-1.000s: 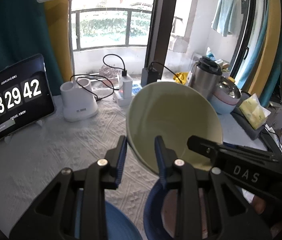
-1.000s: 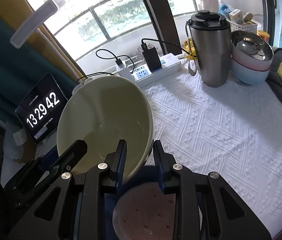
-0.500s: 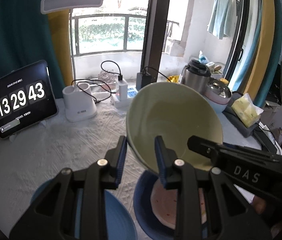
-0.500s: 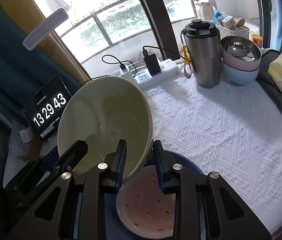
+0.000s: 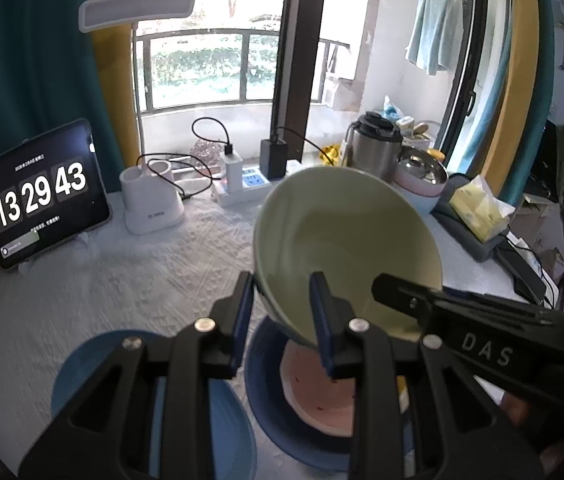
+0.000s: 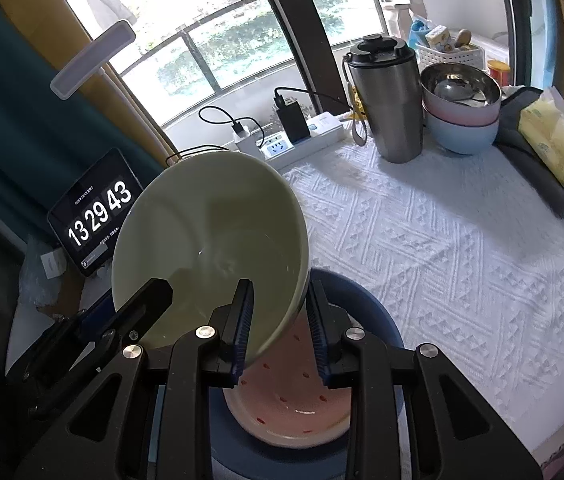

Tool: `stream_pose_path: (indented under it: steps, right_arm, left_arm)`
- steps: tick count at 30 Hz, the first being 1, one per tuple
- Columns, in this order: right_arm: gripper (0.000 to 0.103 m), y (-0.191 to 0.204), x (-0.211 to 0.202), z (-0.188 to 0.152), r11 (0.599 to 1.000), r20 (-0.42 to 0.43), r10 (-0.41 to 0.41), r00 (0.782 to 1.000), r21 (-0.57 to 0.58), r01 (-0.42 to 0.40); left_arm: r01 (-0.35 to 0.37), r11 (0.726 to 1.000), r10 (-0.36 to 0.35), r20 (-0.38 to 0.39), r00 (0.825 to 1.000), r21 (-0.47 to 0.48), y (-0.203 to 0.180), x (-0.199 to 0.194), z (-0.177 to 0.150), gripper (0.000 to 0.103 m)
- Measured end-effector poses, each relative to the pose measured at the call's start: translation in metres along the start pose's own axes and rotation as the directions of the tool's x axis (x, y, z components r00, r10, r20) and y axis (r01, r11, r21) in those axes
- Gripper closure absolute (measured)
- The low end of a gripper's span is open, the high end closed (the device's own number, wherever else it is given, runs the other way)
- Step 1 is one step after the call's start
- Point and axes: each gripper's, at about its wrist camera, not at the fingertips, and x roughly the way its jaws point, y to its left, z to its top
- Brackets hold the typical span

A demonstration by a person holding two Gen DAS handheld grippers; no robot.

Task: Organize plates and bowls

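The pale green bowl (image 5: 346, 248) has been carried a little way toward the camera side of the white-clothed table (image 6: 442, 240), both hands travelling together. Since a second ago, more of the dark blue plate (image 6: 374, 300) and the pink dotted plate (image 6: 294, 404) resting on it has come into view directly under the bowl. Judging by this, the bowl is being brought over that stack to be set down on it.

The bowl hangs tilted in the air above the dark blue plate, not touching it. The left gripper (image 5: 282, 316) is nearly closed, pinching the bowl's near rim. The right gripper (image 6: 279, 328) is likewise clamped on the rim at the bowl's other side. A lighter blue plate (image 5: 93, 356) lies just left of the dark blue plate.
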Motion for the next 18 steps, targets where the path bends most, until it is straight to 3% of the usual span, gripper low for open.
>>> stream_pose_path:
  steps: [18]
  right_arm:
    - [0.074,-0.017,0.001,-0.028,1.000,-0.029,-0.016,0.999,0.025,0.017]
  left_arm:
    - [0.013,1.000,-0.013,-0.033,0.999,0.014,-0.014,0.000,-0.024,0.074]
